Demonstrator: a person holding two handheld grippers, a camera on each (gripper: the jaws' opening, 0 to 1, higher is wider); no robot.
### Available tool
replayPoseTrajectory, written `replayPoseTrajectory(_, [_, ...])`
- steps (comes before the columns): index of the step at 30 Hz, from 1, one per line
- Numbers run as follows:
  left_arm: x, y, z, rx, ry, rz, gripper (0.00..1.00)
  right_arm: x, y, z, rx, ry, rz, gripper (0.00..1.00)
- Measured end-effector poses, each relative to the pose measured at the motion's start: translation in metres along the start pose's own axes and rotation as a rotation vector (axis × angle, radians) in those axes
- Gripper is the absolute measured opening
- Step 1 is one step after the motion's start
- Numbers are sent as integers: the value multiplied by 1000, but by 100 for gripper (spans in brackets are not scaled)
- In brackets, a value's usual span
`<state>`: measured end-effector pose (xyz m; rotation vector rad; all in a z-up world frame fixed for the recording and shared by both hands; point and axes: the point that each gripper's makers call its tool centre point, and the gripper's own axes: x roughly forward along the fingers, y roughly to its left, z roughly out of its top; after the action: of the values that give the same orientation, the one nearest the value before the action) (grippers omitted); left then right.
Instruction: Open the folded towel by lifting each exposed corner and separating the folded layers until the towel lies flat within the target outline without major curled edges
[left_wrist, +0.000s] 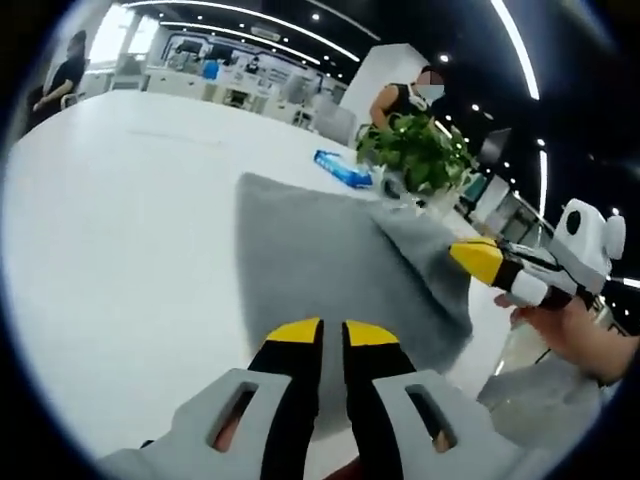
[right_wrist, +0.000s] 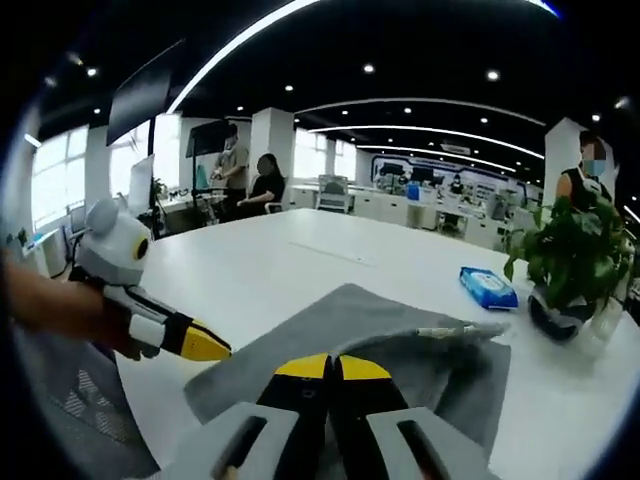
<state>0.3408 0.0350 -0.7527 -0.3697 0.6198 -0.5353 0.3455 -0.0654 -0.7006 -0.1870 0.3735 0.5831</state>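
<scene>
A grey towel (left_wrist: 320, 260) lies on the white table (left_wrist: 120, 220), part of it still doubled over. In the left gripper view my left gripper (left_wrist: 332, 332) is at the towel's near edge, jaws shut on the cloth. My right gripper (left_wrist: 478, 258) comes in from the right, its yellow tip pinching a raised corner with a ridge of cloth running up to it. In the right gripper view the towel (right_wrist: 400, 340) spreads ahead of my right gripper (right_wrist: 331, 367), which is shut on its near edge. The left gripper (right_wrist: 205, 345) holds the corner on the left.
A blue wipes pack (left_wrist: 343, 168) (right_wrist: 488, 287) lies beyond the towel. A potted plant (left_wrist: 415, 150) (right_wrist: 570, 260) stands beside it near the table edge. People stand and sit at desks in the background. Bare table (right_wrist: 300, 260) stretches to the far side.
</scene>
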Motion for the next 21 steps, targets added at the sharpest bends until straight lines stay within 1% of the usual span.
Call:
replayPoseTrajectory(2, [0,-1,1,-10,-6,-4,6,1,5,0,-7,2,14,0])
replayPoseTrajectory(6, [0,-3,2,-2,-12,-10,6,4,19,-2,-22,9,58,0])
replayPoseTrajectory(11, [2,-5,1,24,-1,-14,6,6,45,-3,-52,7,144,0])
replayPoseTrajectory(12, [2,-5,0,28,0,-15,6,7,53,-4,-64,11,169,0])
replayPoseTrajectory(15, [1,-5,1,32,-2,-15,6,9,68,-8,-100,20,212,0])
replayPoseTrajectory(18, [1,-4,2,29,-9,-12,6,10,80,-12,-129,30,249,0])
replayPoseTrajectory(21, [1,-2,2,25,-10,-6,7,11,88,-14,-138,35,278,0])
